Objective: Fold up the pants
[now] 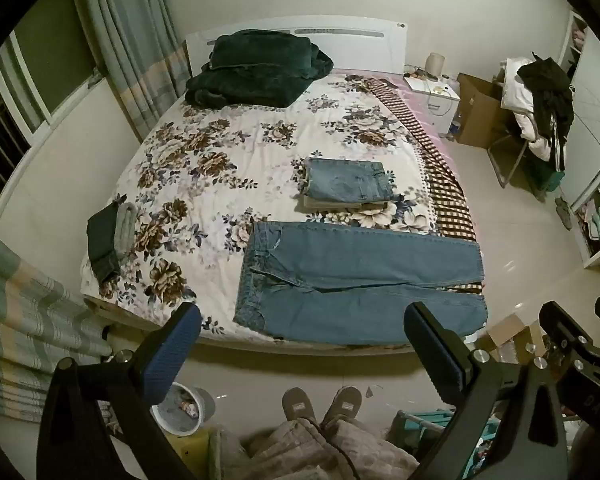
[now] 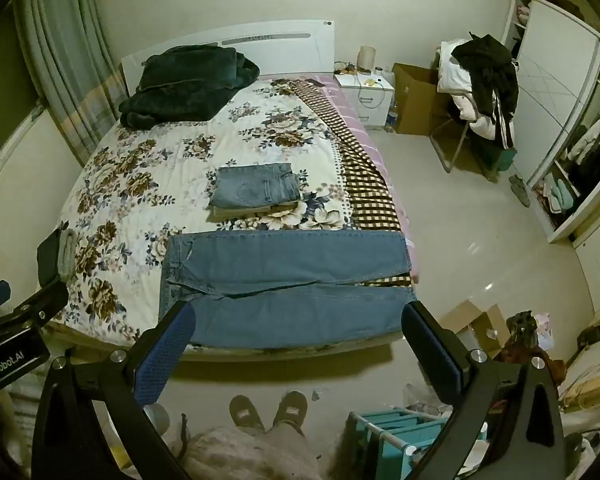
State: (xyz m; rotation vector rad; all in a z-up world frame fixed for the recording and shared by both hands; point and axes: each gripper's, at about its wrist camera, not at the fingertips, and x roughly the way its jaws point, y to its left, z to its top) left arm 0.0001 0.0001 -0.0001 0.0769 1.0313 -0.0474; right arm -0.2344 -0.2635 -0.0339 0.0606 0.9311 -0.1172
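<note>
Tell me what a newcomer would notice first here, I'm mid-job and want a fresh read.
The unfolded jeans spread flat along the near edge of the floral bed, waistband to the left. Just behind them sits a folded stack with jeans on top, and a dark blanket is heaped by the headboard. Both the left gripper and the right gripper hang open above the floor, holding nothing.

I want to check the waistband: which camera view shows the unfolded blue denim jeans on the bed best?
The left wrist view: the unfolded blue denim jeans lie whole, waistband visible. In the right wrist view a gripper finger hides the waistband's near corner.
</note>
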